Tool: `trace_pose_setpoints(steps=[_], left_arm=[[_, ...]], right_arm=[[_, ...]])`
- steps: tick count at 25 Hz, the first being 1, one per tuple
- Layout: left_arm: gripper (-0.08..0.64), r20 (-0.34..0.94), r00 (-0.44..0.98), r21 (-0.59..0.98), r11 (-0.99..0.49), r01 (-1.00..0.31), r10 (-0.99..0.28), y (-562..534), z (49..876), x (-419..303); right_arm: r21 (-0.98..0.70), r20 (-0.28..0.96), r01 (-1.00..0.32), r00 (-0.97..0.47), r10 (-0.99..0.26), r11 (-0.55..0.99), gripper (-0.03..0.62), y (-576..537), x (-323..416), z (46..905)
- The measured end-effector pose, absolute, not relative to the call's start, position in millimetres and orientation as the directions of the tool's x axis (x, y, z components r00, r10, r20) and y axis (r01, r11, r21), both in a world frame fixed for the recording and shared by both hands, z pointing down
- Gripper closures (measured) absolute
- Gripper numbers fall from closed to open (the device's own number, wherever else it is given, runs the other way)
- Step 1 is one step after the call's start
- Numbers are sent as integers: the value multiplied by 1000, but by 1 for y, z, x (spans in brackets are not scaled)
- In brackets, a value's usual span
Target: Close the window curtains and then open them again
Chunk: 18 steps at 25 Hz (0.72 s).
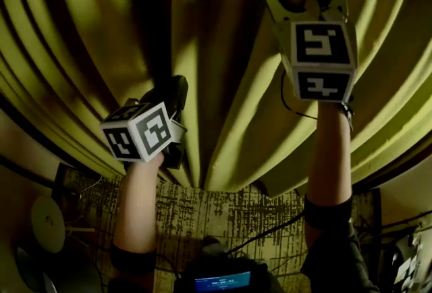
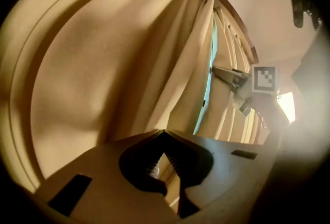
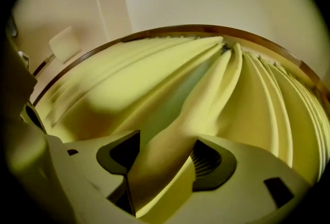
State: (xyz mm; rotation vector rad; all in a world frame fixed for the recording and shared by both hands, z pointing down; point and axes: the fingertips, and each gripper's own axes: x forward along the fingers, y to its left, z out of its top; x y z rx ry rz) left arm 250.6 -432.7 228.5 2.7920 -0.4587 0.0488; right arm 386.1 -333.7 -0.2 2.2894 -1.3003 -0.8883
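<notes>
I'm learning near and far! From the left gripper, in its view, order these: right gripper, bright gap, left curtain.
1. left curtain, held in its fingers.
2. bright gap, right of centre.
3. right gripper, beyond the gap, far right.

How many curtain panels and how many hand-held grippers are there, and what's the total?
Curtain panels: 2 (left curtain panel, right curtain panel)
Hand-held grippers: 2 (left hand-held gripper, right hand-held gripper)
Total: 4
</notes>
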Motion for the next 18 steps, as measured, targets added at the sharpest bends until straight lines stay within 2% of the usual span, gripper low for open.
trace_pose_setpoints(steps=[3, 4, 8, 9, 10, 12, 13, 18], left_arm=[[557, 102, 940, 256, -905, -341, -325, -415, 234, 237], [557, 105, 937, 246, -904, -350, -334, -405, 237, 233], [557, 122, 923, 191, -904, -382, -364, -363, 257, 216], [557, 130, 922, 178, -906, -383, -364, -353, 265, 210], [557, 138, 920, 171, -906, -386, -366, -344, 274, 202], [557, 159, 912, 167, -900, -403, -379, -332, 292, 180], [557, 171, 908, 167, -897, -409, -383, -326, 301, 169], [557, 249, 876, 134, -882, -453, -412, -307, 342, 107]], right_arm=[[489, -323, -707, 397, -859, -511, 266, -283, 395, 31], [476, -312, -719, 400, -862, -506, 298, -266, 395, 43], [415, -197, -767, 448, -872, -489, 326, -202, 400, 115], [396, -170, -776, 463, -870, -491, 365, -187, 403, 137], [374, -140, -786, 477, -868, -492, 446, -174, 403, 159], [311, -67, -821, 483, -873, -478, 549, -155, 396, 203], [275, -24, -843, 475, -880, -463, 580, -149, 389, 225], [206, 171, -910, 395, -902, -360, 580, -138, 328, 322]])
